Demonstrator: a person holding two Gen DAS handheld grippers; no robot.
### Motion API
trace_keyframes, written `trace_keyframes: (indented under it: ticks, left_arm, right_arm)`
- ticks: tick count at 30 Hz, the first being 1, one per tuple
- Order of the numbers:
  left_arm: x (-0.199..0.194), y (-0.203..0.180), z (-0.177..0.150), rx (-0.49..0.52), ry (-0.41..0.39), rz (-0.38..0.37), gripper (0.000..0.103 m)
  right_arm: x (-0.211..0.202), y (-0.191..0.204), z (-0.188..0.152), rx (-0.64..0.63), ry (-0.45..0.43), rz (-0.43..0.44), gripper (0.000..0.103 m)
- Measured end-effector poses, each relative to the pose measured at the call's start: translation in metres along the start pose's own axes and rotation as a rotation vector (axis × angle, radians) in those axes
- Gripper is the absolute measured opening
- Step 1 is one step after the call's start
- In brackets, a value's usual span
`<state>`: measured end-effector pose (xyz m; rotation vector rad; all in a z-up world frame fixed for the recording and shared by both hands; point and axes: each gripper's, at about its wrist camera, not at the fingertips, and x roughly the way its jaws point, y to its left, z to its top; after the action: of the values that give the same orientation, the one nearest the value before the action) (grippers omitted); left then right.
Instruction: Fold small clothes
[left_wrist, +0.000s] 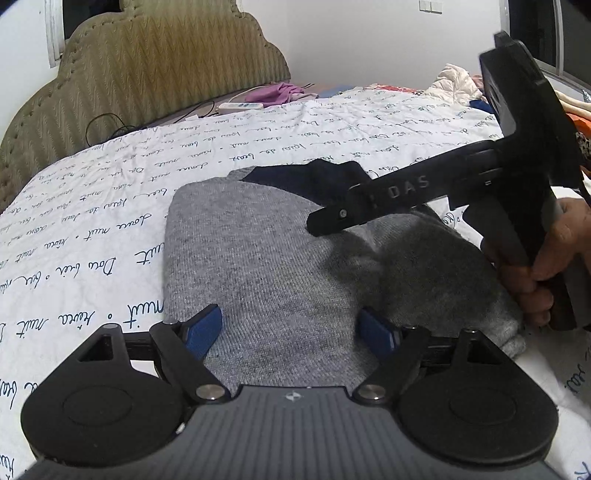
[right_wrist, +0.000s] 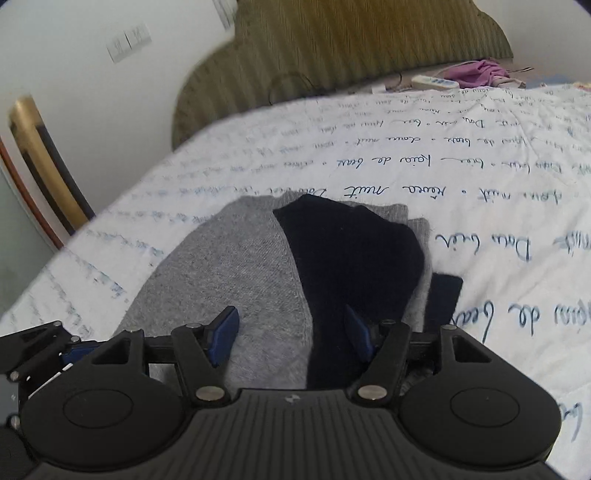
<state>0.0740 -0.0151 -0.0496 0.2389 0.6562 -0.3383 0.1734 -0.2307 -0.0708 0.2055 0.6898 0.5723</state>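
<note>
1. The left gripper (left_wrist: 289, 328) hangs with jaws spread, nothing between them, over a folded grey garment (left_wrist: 266, 266).
2. The right gripper (right_wrist: 291, 332), jaws likewise apart and empty, hovers above its dark navy panel (right_wrist: 351, 251).
3. The garment lies on a script-printed white bedspread (left_wrist: 92, 206).

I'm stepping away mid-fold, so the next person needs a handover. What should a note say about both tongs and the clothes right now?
Left tongs: open, hovering over the near edge of the grey knit garment, gripping nothing.
Right tongs: open, low over the seam where the grey knit meets its dark navy part; nothing pinched.
Clothes: the garment lies folded into a compact stack on the white script-print bedspread, navy part on top at the far side.
Done: main folds seem in.
Left: probably square off the edges; a navy corner sticks out at the right side in the right wrist view.
</note>
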Motion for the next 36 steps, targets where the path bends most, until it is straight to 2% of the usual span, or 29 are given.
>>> trace_keyframes:
  ticks: [3,6,10,12,14,15,16,17,18,19,20,23,24,26,27,28,30,31,33,35,36]
  left_arm:
    - [-0.001,0.002,0.0,0.007,-0.002,-0.004,0.084]
    - [-0.018,0.012,0.005,-0.026,-0.017,-0.021,0.076]
    - [-0.031,0.01,0.006,0.014,-0.072,-0.016,0.078]
    - [-0.026,0.002,0.005,0.048,-0.054,-0.013,0.078]
    - [-0.019,-0.003,0.0,0.066,-0.028,-0.018,0.08]
    - [-0.016,-0.004,-0.003,0.077,-0.024,-0.015,0.08]
    - [-0.014,-0.004,-0.008,0.086,-0.023,-0.013,0.081]
    - [-0.013,-0.002,-0.012,0.093,-0.026,-0.019,0.081]
    - [-0.015,0.0,-0.018,0.097,-0.032,-0.029,0.081]
    - [-0.017,0.002,-0.021,0.097,-0.037,-0.039,0.081]
    - [-0.018,0.004,-0.024,0.097,-0.041,-0.048,0.081]
    - [-0.018,0.01,-0.025,0.088,-0.045,-0.065,0.082]
    - [-0.019,0.012,-0.021,0.083,-0.041,-0.064,0.08]
    - [-0.033,0.018,-0.015,0.039,-0.055,-0.074,0.069]
    - [-0.041,0.022,-0.013,0.014,-0.071,-0.084,0.069]
    - [-0.048,0.026,-0.012,-0.005,-0.093,-0.092,0.069]
    - [-0.053,0.025,-0.01,0.008,-0.112,-0.103,0.072]
    - [-0.051,0.022,-0.01,0.027,-0.11,-0.104,0.072]
    - [-0.04,0.017,-0.012,0.061,-0.066,-0.115,0.072]
    - [-0.025,0.016,-0.023,0.089,-0.002,-0.133,0.074]
    - [-0.02,0.019,-0.029,0.088,-0.01,-0.136,0.077]
  right_arm:
    - [-0.001,0.004,-0.002,-0.036,-0.007,-0.015,0.062]
    - [-0.009,0.004,0.011,0.018,0.013,-0.013,0.062]
    - [-0.034,0.003,0.041,0.098,-0.08,-0.008,0.065]
    - [-0.029,0.002,0.057,0.129,-0.087,0.011,0.077]
    - [-0.009,0.0,0.068,0.15,-0.026,0.029,0.083]
    - [0.004,-0.002,0.07,0.146,0.024,0.018,0.083]
    - [0.017,-0.004,0.068,0.131,0.073,-0.033,0.083]
    - [0.03,-0.006,0.063,0.093,0.129,-0.113,0.083]
    - [0.039,-0.009,0.054,0.027,0.149,-0.185,0.083]
    - [0.037,-0.011,0.043,-0.034,0.096,-0.208,0.083]
    - [0.034,-0.014,0.036,-0.044,0.067,-0.21,0.083]
    - [0.031,-0.016,0.031,-0.032,0.04,-0.204,0.083]
    - [0.03,-0.015,0.033,-0.02,0.044,-0.208,0.083]
    - [0.02,-0.01,0.038,0.006,0.035,-0.246,0.084]
    - [0.008,-0.005,0.038,0.034,0.023,-0.264,0.085]
    - [-0.006,-0.001,0.036,0.064,-0.005,-0.235,0.085]
    - [-0.038,0.011,0.029,0.13,-0.087,-0.102,0.085]
    - [-0.046,0.019,0.024,0.144,-0.099,-0.045,0.085]
    - [-0.049,0.028,0.01,0.153,-0.063,0.015,0.088]
    - [-0.036,0.027,-0.008,0.16,0.011,0.018,0.087]
    - [-0.033,0.024,-0.017,0.145,0.018,0.012,0.087]
